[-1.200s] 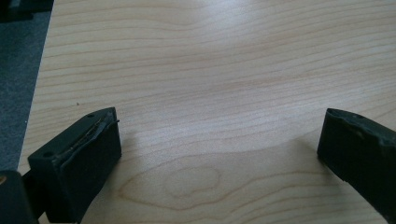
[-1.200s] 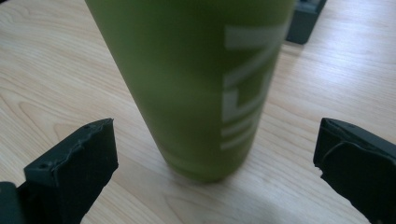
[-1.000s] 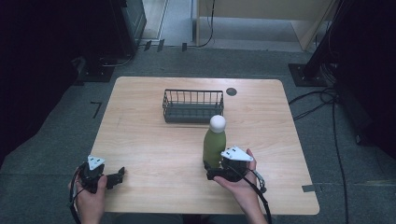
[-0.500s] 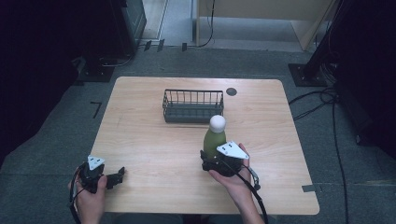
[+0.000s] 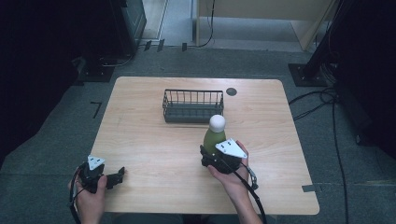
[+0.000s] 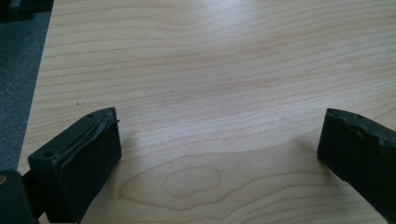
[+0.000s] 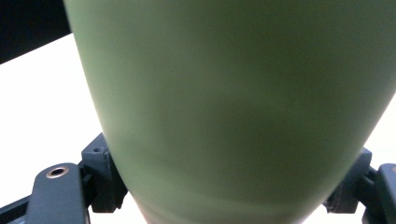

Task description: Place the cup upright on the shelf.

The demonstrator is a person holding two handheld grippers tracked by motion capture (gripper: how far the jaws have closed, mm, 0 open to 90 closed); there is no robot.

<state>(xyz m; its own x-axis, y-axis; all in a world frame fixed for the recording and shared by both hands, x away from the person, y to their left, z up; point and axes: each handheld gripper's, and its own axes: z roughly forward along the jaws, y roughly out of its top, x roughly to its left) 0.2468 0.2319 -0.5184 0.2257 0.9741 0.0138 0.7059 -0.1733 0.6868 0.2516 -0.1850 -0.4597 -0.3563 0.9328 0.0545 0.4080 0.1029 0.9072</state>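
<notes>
Now the right gripper [image 5: 208, 157] grips the green bottle [image 5: 214, 138].

Its jaws have just been closing and press both sides of the bottle's lower body, which stands upright with a white cap on the wooden table [image 5: 154, 140], just in front of the dark wire basket [image 5: 192, 106]. Well apart, near the table's near left corner, the left gripper [image 5: 119, 174] rests with its jaws spread wide over bare wood, nothing between them.

High view overlooks the table [image 5: 154, 135]; tongs' cameras sit close, sharing its tabletop.
</notes>
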